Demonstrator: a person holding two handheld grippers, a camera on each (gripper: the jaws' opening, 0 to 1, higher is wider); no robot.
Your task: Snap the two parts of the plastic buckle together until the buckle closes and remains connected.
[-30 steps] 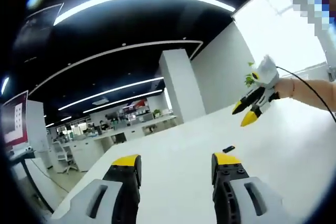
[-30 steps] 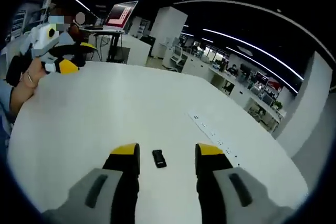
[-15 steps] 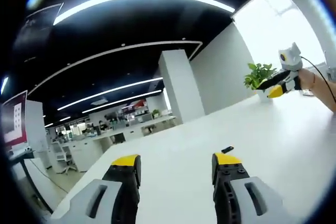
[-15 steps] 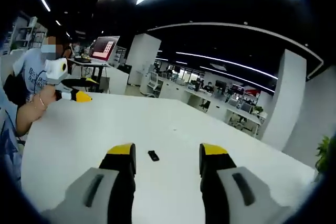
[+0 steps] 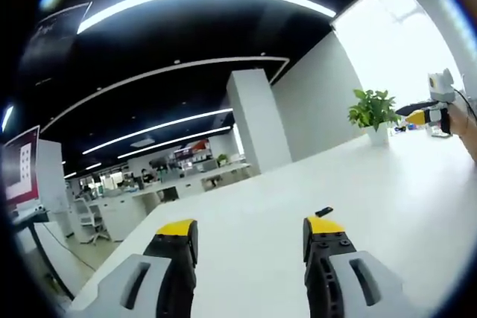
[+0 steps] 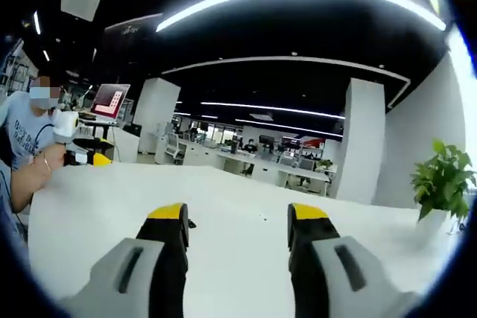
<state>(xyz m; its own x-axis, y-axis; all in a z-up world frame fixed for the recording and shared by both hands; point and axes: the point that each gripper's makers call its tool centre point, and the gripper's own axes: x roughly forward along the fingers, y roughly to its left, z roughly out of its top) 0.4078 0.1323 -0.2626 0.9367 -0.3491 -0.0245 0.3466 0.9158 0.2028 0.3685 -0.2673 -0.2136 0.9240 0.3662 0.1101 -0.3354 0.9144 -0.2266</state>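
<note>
Hovering low over the white table (image 5: pixel 246 221), the left gripper (image 5: pixel 250 230) stands with jaws wide and empty; the right gripper (image 6: pixel 237 215) likewise, wide apart with nothing between them. A small black buckle (image 5: pixel 323 211) lies on the table just beyond the left gripper's right jaw, untouched. Whether its two parts are joined cannot be told. Farther off stands a potted plant (image 5: pixel 373 112).

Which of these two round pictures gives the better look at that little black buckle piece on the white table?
The left gripper view: the buckle piece lies in the open on the white table, just beyond the left gripper. In the right gripper view it is a dark speck peeking out beside a fingertip of the right gripper.
</note>
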